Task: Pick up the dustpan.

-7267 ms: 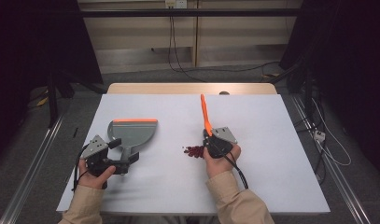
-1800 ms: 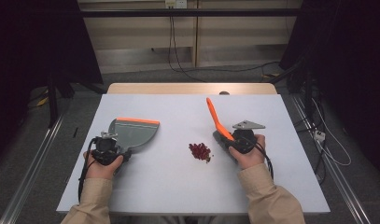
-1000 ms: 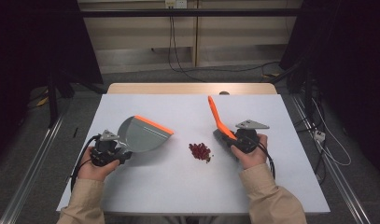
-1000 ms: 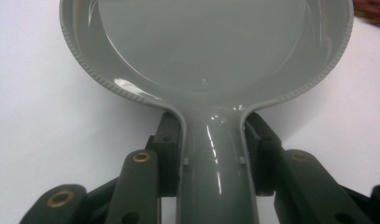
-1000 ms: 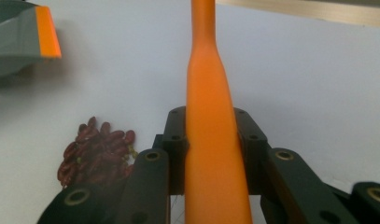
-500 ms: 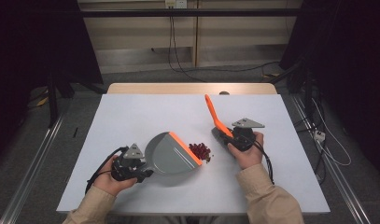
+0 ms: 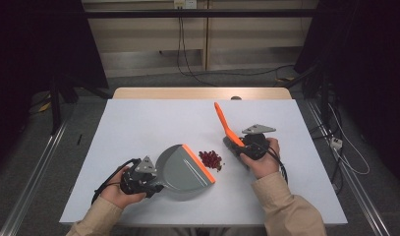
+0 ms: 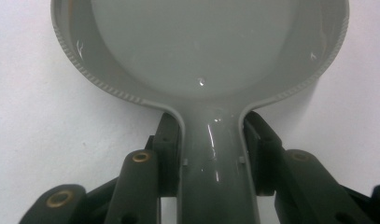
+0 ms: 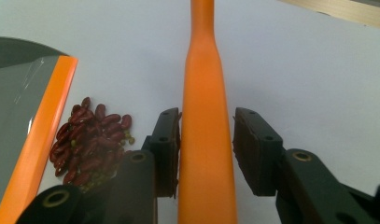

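A grey dustpan [image 7: 180, 167] with an orange lip [image 7: 198, 163] lies flat on the white table [image 7: 138, 118]. My left gripper [image 7: 141, 178] is shut on its handle [image 8: 215, 163], jaws pressed on both sides. The lip sits just left of a small pile of dark red beans [image 7: 211, 159], close to touching it. My right gripper [image 7: 251, 143] is shut on an orange brush handle [image 7: 222, 123], which slants up and away to the left, right of the beans. In the right gripper view the handle [image 9: 204, 93] runs between the jaws, with the beans [image 9: 92, 140] and the pan's lip [image 9: 38, 140] at the left.
A wooden strip [image 7: 202, 93] borders the table's far edge. Cables [image 7: 187, 69] run across the floor behind it. Metal rails [image 7: 35, 172] flank the table on both sides. Open table surface lies behind and to the left of the dustpan.
The left gripper has carried the dustpan rightward and nearer, turning it so the orange lip faces the beans and stands right beside them. The right gripper with the brush has barely shifted.
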`<state>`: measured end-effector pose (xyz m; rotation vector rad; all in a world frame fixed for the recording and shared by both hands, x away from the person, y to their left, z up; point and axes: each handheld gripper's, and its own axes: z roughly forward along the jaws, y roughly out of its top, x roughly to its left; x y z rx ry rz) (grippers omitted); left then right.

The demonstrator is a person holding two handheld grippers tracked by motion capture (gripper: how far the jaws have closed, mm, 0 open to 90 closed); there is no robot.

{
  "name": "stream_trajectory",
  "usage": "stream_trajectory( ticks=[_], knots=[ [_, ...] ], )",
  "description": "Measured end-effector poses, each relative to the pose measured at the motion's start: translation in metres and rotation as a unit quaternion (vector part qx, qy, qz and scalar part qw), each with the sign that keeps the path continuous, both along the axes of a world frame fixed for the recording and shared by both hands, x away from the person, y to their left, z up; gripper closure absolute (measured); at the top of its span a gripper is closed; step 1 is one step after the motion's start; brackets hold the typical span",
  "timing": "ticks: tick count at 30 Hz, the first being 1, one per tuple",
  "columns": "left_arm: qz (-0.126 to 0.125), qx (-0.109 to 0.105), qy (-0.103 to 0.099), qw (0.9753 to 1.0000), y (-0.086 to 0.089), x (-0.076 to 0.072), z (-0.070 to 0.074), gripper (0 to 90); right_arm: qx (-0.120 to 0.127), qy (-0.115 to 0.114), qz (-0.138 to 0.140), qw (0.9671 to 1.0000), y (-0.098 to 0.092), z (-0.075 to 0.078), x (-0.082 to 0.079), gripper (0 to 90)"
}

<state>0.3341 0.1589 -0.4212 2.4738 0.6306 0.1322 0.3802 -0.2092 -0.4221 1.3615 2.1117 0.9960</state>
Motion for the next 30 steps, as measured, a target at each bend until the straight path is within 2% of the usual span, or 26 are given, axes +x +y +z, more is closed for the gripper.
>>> stream_trajectory(
  ticks=[1,2,3,5,6,7,9,10,12,15,16,17,19,21,22,23,24,27,28,29,30],
  knots=[
    [0.000,-0.004,0.001,1.0000,-0.001,-0.001,0.000,63.1,-0.001,0.006,0.004,1.0000,0.000,0.000,0.001,65.5],
    [-0.006,0.001,0.000,1.0000,-0.001,-0.001,0.000,63.1,-0.005,0.010,0.008,0.9999,0.000,0.000,0.001,69.8],
    [-0.006,-0.005,0.003,1.0000,-0.002,-0.002,-0.001,63.1,-0.008,0.012,0.008,0.9999,0.000,0.000,0.001,70.9],
    [-0.023,0.006,0.004,0.9997,-0.002,-0.002,0.000,63.1,-0.014,0.009,0.007,0.9998,0.001,-0.001,0.000,71.2],
    [0.005,-0.025,0.011,0.9996,-0.006,-0.006,-0.003,63.0,-0.015,0.006,0.009,0.9998,0.002,-0.001,0.000,71.2],
    [-0.023,0.003,0.004,0.9997,-0.004,-0.003,-0.001,63.0,-0.014,0.004,0.013,0.9998,0.003,-0.002,-0.001,71.2],
    [-0.029,0.010,0.004,0.9995,-0.005,-0.002,-0.002,63.0,-0.014,0.000,0.017,0.9998,0.007,-0.003,-0.005,71.3],
    [-0.014,-0.008,0.012,0.9998,-0.008,-0.004,-0.005,63.0,-0.019,-0.007,0.016,0.9997,0.010,-0.004,-0.006,71.3],
    [-0.036,0.014,0.007,0.9992,-0.007,-0.002,-0.004,62.9,-0.022,-0.014,0.012,0.9996,0.015,-0.005,-0.009,71.2],
    [-0.035,0.012,0.009,0.9993,-0.007,-0.002,-0.004,62.9,-0.025,-0.025,0.009,0.9993,0.020,-0.007,-0.011,71.3],
    [-0.027,0.001,0.011,0.9996,-0.008,-0.003,-0.005,62.9,-0.025,-0.026,0.009,0.9993,0.021,-0.007,-0.011,71.3],
    [-0.026,0.000,0.013,0.9996,-0.008,-0.003,-0.005,62.9,-0.027,-0.030,0.010,0.9991,0.022,-0.008,-0.012,71.2],
    [-0.028,0.001,0.015,0.9995,-0.008,-0.002,-0.005,62.9,-0.024,-0.032,0.012,0.9991,0.026,-0.008,-0.013,71.2],
    [-0.026,-0.001,0.015,0.9995,-0.008,-0.002,-0.005,62.9,-0.034,-0.038,0.017,0.9986,0.030,-0.009,-0.014,71.2],
    [-0.037,0.010,0.013,0.9992,-0.007,-0.001,-0.004,62.9,-0.036,-0.041,0.019,0.9983,0.032,-0.010,-0.015,71.1],
    [-0.037,0.009,0.013,0.9992,-0.008,-0.001,-0.004,62.9,-0.042,-0.043,0.022,0.9979,0.034,-0.010,-0.016,71.1],
    [-0.026,-0.003,0.016,0.9995,-0.008,-0.002,-0.005,62.8,-0.041,-0.044,0.025,0.9979,0.036,-0.010,-0.016,71.1],
    [-0.033,0.002,0.015,0.9994,-0.008,-0.001,-0.005,62.8,-0.045,-0.045,0.029,0.9976,0.040,-0.010,-0.017,70.9],
    [-0.042,0.011,0.013,0.9990,-0.007,0.000,-0.004,62.8,-0.046,-0.045,0.031,0.9975,0.041,-0.010,-0.018,70.9],
    [-0.014,-0.017,0.020,0.9996,-0.009,-0.003,-0.006,62.8,-0.048,-0.046,0.033,0.9973,0.042,-0.011,-0.018,70.8],
    [-0.030,-0.001,0.018,0.9994,-0.008,0.000,-0.005,62.8,-0.045,-0.046,0.033,0.9974,0.043,-0.011,-0.019,70.8]
  ],
)
